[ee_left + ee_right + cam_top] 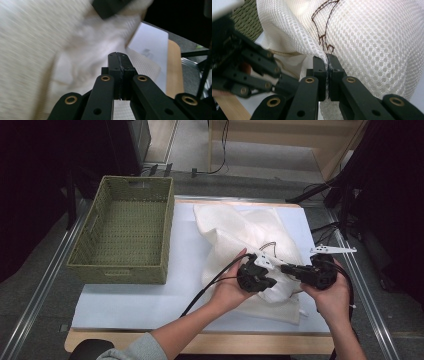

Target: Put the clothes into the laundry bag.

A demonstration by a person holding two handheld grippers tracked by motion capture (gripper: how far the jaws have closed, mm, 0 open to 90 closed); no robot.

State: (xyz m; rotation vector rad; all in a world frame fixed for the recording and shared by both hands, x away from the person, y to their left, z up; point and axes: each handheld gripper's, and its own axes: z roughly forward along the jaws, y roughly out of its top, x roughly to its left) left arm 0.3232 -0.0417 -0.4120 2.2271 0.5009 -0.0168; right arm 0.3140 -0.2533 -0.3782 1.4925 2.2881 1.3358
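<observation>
A white mesh bag (pixel 240 227) lies crumpled on the right half of a pale sheet (pixel 135 300), with a brown stitched figure (pixel 322 32) on it. Both grippers meet at the bag's front part. My right gripper (pixel 327 58) is shut on a fold of the mesh, which runs into the seam between its pads; in the high view it (pixel 286 268) points left. My left gripper (pixel 119 55) is shut too, with mesh hanging under its jaws and blurred fabric beyond; in the high view it (pixel 270 276) points right. The left gripper (pixel 249 72) sits close beside the right one.
An empty green woven basket (pixel 120 270) stands on the left of the sheet, next to the bag. The wooden table edge (pixel 200 342) runs along the front. Metal rails (pixel 45 280) flank the table, and cables lie on the floor behind.
</observation>
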